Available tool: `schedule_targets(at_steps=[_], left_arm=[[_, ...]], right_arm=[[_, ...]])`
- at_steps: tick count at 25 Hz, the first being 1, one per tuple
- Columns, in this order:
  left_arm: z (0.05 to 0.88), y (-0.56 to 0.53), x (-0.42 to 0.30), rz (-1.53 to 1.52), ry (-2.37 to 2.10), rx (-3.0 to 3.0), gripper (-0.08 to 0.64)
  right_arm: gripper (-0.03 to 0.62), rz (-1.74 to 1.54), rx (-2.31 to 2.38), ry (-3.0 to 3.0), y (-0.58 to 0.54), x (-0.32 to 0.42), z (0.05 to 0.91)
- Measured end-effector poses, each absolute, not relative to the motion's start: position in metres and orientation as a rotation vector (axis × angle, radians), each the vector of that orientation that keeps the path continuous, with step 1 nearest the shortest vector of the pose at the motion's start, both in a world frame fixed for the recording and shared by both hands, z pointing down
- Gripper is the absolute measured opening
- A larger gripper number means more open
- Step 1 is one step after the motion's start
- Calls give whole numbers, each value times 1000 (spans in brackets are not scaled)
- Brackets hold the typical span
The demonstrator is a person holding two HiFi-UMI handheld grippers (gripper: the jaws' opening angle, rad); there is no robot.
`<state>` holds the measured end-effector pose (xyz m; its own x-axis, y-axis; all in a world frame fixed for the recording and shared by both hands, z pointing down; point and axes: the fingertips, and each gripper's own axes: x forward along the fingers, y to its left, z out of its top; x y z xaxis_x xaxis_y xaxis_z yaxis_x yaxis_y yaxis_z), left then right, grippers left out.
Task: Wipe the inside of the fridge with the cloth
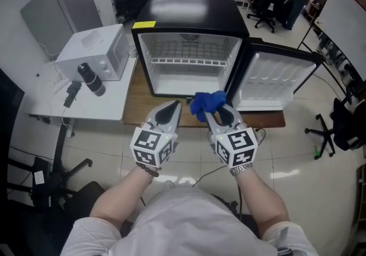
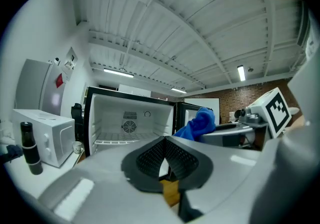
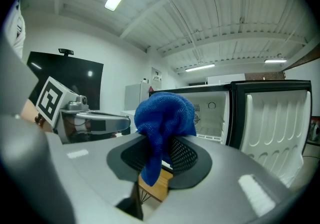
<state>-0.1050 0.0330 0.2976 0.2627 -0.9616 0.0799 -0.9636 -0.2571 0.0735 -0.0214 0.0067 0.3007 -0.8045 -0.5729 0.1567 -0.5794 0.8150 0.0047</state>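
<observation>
Cloth [image 3: 165,110] being gripped by right gripper [image 3: 161,148]; left gripper [image 2: 166,142] closed, empty; firm pressing ahead of fingertips against fridge [image 1: 189,49] advised.

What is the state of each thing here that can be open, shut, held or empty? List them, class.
mini fridge, open, shelves bare.
fridge door, swung wide open.
right gripper, fingers shut on the blue cloth.
blue cloth, bunched, held off the table.
left gripper, fingers shut, nothing between them.
microwave, door closed.
</observation>
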Motion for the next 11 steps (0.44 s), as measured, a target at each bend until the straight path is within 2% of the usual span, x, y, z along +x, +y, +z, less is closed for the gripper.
schedule_targets(at_steps=[11], left_arm=[[294, 64, -95, 92, -1904, 2431, 5]], right_arm=[[97, 59, 888, -2870, 34, -18, 308]])
